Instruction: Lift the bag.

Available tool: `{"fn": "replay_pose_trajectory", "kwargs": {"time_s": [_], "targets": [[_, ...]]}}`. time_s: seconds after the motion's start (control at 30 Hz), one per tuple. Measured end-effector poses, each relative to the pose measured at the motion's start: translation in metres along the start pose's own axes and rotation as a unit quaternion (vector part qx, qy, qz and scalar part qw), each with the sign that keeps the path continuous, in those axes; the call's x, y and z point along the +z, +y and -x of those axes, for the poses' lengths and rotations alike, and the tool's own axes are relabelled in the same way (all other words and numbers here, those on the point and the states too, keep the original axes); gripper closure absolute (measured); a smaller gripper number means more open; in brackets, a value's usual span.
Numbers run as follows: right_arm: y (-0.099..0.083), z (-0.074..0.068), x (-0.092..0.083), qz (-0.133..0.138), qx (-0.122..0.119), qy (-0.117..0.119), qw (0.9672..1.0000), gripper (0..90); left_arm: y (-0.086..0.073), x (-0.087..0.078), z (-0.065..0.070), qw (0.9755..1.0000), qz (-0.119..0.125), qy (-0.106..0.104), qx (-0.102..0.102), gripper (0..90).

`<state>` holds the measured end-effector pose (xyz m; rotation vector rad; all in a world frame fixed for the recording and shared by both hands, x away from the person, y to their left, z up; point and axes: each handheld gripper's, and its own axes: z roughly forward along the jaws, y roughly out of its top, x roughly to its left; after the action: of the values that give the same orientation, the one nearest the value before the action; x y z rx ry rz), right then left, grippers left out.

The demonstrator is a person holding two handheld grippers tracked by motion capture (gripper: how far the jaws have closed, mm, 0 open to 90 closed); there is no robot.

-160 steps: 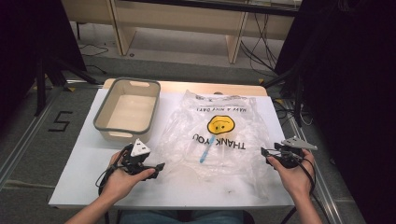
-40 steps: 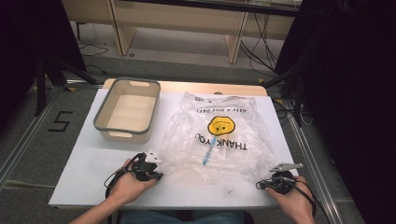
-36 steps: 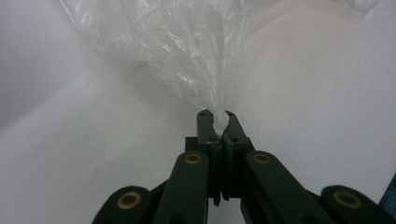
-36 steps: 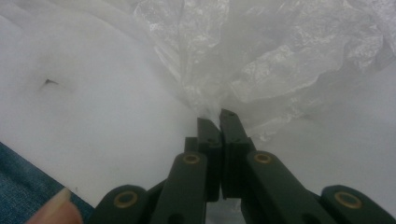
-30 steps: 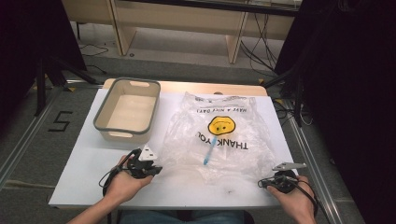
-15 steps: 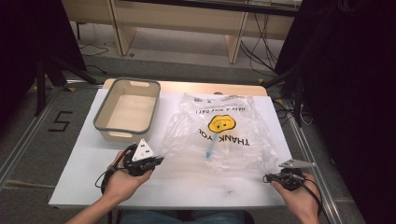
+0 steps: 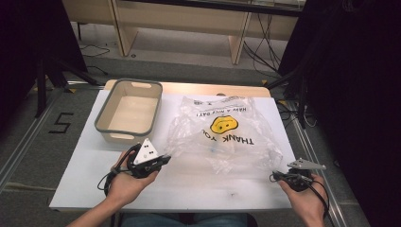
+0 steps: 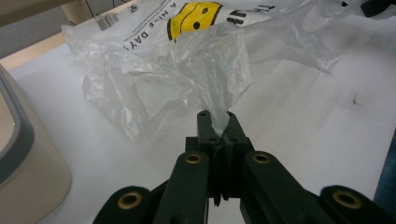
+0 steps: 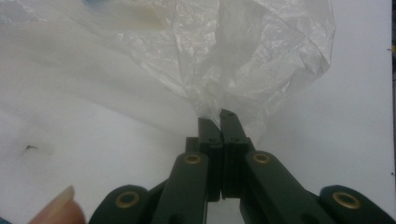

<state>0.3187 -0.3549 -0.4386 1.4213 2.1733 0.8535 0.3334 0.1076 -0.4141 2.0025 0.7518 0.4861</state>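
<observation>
A crumpled clear plastic bag (image 7: pixel 222 135) with a yellow smiley face and "THANK YOU" print lies on the white table (image 7: pixel 198 184). My left gripper (image 7: pixel 163 160) is shut on the bag's near left corner (image 8: pixel 219 114), the film pinched between its black jaws and pulled up a little. My right gripper (image 7: pixel 275 176) is shut on the bag's near right corner (image 9: pixel 210 109) close to the table's front right edge. Something small and blue shows inside the bag (image 9: pixel 91 2).
A beige tub with a grey rim (image 7: pixel 106 124) stands empty at the table's back left, near the left gripper (image 8: pixel 14 140). A wooden shelf frame (image 7: pixel 189 19) stands on the floor beyond the table. Dark curtains flank both sides.
My left gripper has risen slightly with the bag's corner, lifting the film off the table. My right gripper has drifted a little to the right, and the bag is stretched wider.
</observation>
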Motion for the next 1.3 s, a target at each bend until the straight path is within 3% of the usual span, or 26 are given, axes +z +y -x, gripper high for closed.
{"fn": "replay_pose_trajectory", "kwargs": {"time_s": [0.6, 1.0, 1.3], "targets": [[0.005, 0.004, -0.008, 0.049, 0.012, -0.032, 0.9982, 89.9, 0.025, -0.003, 0.009, 0.9984, 0.050, -0.008, 0.024, 89.1], [0.005, 0.003, -0.009, 0.052, 0.018, -0.036, 0.9978, 89.9, 0.043, -0.005, 0.009, 0.9962, 0.078, 0.000, 0.038, 89.1], [0.009, 0.004, -0.017, 0.095, 0.019, -0.064, 0.9933, 90.0, 0.056, -0.010, 0.006, 0.9939, 0.102, 0.008, 0.041, 89.1]]}}
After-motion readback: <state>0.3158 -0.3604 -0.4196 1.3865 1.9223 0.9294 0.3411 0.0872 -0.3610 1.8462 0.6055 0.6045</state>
